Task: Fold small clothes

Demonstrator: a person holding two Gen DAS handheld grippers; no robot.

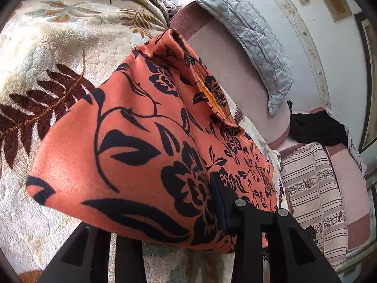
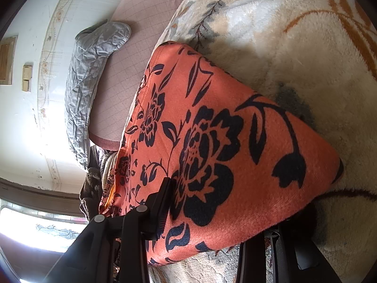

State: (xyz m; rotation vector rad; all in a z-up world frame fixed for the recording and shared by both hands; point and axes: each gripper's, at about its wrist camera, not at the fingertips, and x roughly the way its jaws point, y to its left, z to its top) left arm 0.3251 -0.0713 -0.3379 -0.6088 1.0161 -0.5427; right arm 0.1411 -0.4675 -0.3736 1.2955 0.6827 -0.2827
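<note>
An orange garment with a black flower print (image 1: 141,141) hangs in the air above a cream plush blanket with leaf patterns (image 1: 47,59). My left gripper (image 1: 188,212) is shut on one edge of it; one black finger (image 1: 220,202) shows pressing the cloth, the other is hidden under the fabric. In the right wrist view the same garment (image 2: 223,141) fills the middle, and my right gripper (image 2: 202,202) is shut on another edge, with one finger (image 2: 165,200) visible against the cloth. An orange inner lining shows at a seam (image 1: 208,94).
A pink quilted bed surface (image 1: 226,54) lies beyond the blanket. A grey quilted pillow (image 1: 247,30) leans by the white wall. A striped floral pillow (image 1: 313,188) and a dark cloth (image 1: 315,127) sit at the right. A window (image 2: 35,226) shows at lower left in the right wrist view.
</note>
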